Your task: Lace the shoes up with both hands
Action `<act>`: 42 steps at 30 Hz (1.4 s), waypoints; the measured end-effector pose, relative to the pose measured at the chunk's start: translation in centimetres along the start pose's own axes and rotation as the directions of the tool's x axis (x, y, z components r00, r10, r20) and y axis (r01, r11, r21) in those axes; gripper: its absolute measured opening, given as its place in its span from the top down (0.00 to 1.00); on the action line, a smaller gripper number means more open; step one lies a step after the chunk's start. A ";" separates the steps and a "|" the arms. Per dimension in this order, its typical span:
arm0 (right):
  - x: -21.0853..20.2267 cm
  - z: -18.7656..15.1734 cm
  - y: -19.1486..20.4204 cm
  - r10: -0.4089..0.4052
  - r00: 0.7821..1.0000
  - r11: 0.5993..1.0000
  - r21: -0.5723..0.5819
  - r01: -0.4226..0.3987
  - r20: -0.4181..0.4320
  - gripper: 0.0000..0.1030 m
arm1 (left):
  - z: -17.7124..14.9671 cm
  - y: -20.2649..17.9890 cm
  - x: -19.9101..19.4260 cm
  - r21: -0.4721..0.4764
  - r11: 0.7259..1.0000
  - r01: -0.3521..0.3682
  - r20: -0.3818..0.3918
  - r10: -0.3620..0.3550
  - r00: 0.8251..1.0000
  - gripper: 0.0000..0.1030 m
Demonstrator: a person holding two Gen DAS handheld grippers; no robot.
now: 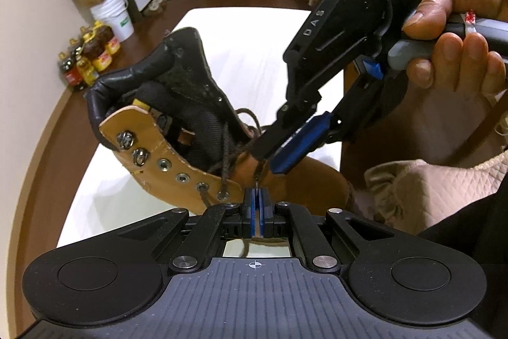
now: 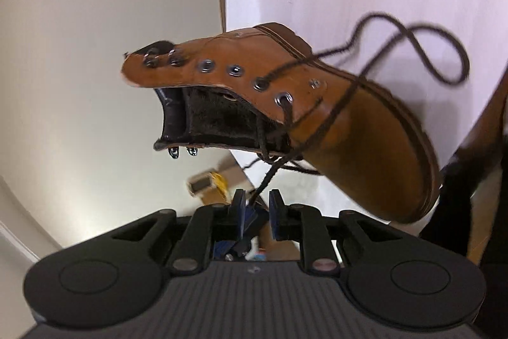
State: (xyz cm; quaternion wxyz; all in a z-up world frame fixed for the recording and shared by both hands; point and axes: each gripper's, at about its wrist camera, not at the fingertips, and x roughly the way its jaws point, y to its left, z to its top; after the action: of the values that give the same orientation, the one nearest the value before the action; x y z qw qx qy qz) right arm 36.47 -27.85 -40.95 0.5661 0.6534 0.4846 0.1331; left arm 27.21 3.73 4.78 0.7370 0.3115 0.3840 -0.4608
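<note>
Left gripper (image 1: 256,190) clenched on the lace (image 1: 226,154) tip, with the boot (image 1: 165,129) at 11 o'clock on the white table (image 1: 254,59). Right gripper (image 2: 256,205) released around the lace; boot at 1 o'clock, long axis running 10 to 4, toe at 4.

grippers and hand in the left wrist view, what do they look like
Both are matte black two-finger grippers with blue finger pads. The left gripper has a ribbed dark grey body, two round black discs and a small white crosshair mark. The right gripper bears white letters "DAS", a grey trigger and a black cable. The bare right hand shows a dark sleeve.
</note>
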 end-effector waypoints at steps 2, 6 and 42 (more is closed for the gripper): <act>-0.2 0.1 0.3 0.015 1.000 1.000 0.024 -0.016 0.014 0.82 | 0.0 -0.1 -0.1 0.007 1.000 0.004 0.003 -0.004 1.000 0.98; 0.1 0.3 0.4 0.017 1.000 1.000 0.026 -0.018 0.026 0.86 | -0.1 -0.3 -0.3 0.019 1.000 0.012 0.008 -0.012 1.000 0.98; 3.0 2.0 3.6 -0.070 0.953 0.993 -0.069 0.094 0.295 0.97 | -2.3 2.9 -1.2 -0.116 0.990 -0.080 0.011 0.082 0.997 0.93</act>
State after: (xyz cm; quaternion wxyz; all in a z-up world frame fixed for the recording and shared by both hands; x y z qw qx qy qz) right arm 41.12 -26.35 -39.59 0.6628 0.6214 0.4167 0.0315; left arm 28.91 7.24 4.93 0.7750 0.2798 0.3912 -0.4099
